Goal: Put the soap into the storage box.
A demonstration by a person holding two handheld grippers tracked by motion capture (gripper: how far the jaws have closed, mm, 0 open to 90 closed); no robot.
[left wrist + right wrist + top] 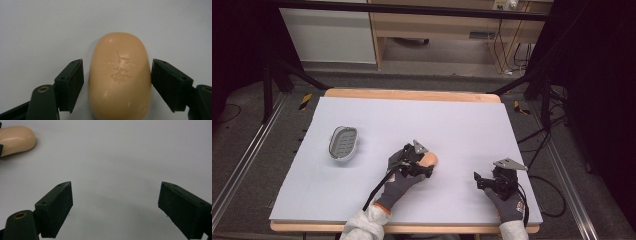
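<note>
Dark curtains and a wooden cabinet stand behind the wooden-edged table [412, 94], whose top is covered by a pale grey-white sheet. Toward the left of that sheet lies a small oval grey soap dish with a slotted floor [343, 142], empty as far as can be told. Near the middle sits a peach-coloured, rounded oblong bar of soap [120, 75], flat on the sheet, with a faint embossed mark on its upper face. The left gripper [116, 82] has its two black jaws straddling the bar, released rather than clenched: in the left gripper view the right jaw looks to be at or almost at the soap's flank, while a thin strip of sheet shows between the left jaw and the bar. The soap's long axis runs straight away from this gripper, along the line of its jaws, so the jaws face the bar's two long sides and would close across its short width. The dish lies well apart, off to the left of the gloved left hand [399, 187]. The right gripper [486, 179] rests near the table's right front, jaws spread wide over bare sheet and holding nothing; it is clearly the farther of the two from the soap, which shows at the top left corner of its own view.
</note>
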